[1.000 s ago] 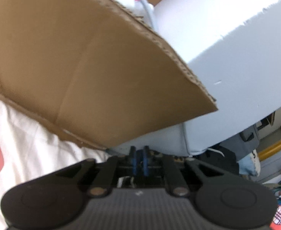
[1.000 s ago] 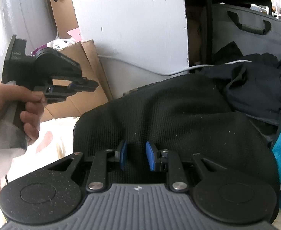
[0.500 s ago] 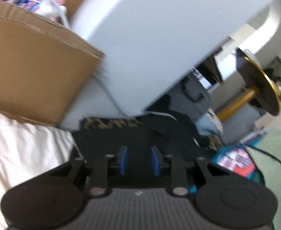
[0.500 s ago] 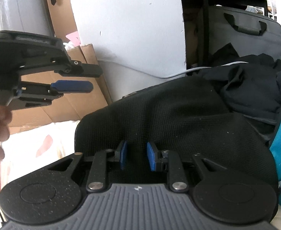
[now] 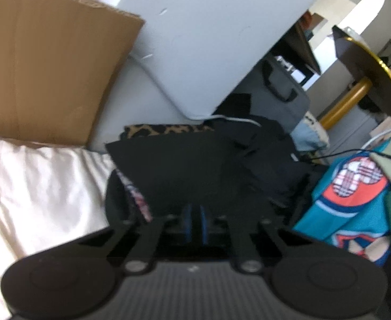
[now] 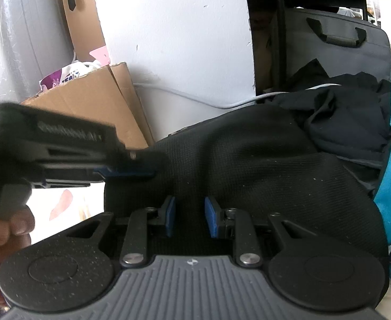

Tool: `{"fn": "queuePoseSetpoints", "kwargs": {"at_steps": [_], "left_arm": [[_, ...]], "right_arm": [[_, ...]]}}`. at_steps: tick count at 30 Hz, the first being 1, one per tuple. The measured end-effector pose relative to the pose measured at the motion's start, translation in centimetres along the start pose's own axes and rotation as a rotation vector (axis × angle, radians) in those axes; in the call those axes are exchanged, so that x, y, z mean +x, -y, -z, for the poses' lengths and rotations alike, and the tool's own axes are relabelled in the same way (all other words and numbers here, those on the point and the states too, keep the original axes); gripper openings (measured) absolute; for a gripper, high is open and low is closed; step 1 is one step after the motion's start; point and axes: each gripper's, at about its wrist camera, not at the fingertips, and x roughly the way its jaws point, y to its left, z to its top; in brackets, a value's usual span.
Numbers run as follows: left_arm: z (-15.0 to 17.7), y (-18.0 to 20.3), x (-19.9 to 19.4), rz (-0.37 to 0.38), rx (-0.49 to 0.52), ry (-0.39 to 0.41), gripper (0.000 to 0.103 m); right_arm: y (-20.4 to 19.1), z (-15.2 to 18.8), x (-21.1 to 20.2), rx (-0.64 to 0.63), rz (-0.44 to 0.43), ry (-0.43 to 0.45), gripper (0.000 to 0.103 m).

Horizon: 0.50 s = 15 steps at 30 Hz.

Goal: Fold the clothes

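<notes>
black garment (image 6: 248, 165), folded, on bed

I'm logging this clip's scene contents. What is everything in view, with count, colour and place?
black garment: one, black, centre, under both grippers
dark clothes pile: one, navy-black, behind the garment to the right
teal printed cloth: one, teal and orange, right
cardboard box: one, brown, left against the wall
bed sheet: one, cream, left
grey case: one, grey, back right
left gripper: one, black with blue pads, nearly closed
right gripper: one, open
hand: one, holding left gripper
</notes>
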Motion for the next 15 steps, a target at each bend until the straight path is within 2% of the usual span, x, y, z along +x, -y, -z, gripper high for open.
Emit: {"fn": "queuePoseSetpoints", "kwargs": {"at_steps": [5,12,15], "left_arm": [[0.2,0.1,0.0,-0.018,0.050,-0.003,0.003],[0.0,0.5,-1.3,-0.079,0.109,0.001,0.003],[-0.5,0.6,-1.9,-0.141,0.153,0.005,0.002]], "right_arm": [[1.0,0.3,-0.9,0.007,0.006,0.017,0.034],[4.9,2.6,-2.4,0.014,0.076,-0.009,0.034],[6.5,4.2,-3.0,0.024,0.109,-0.033,0.034]]}}
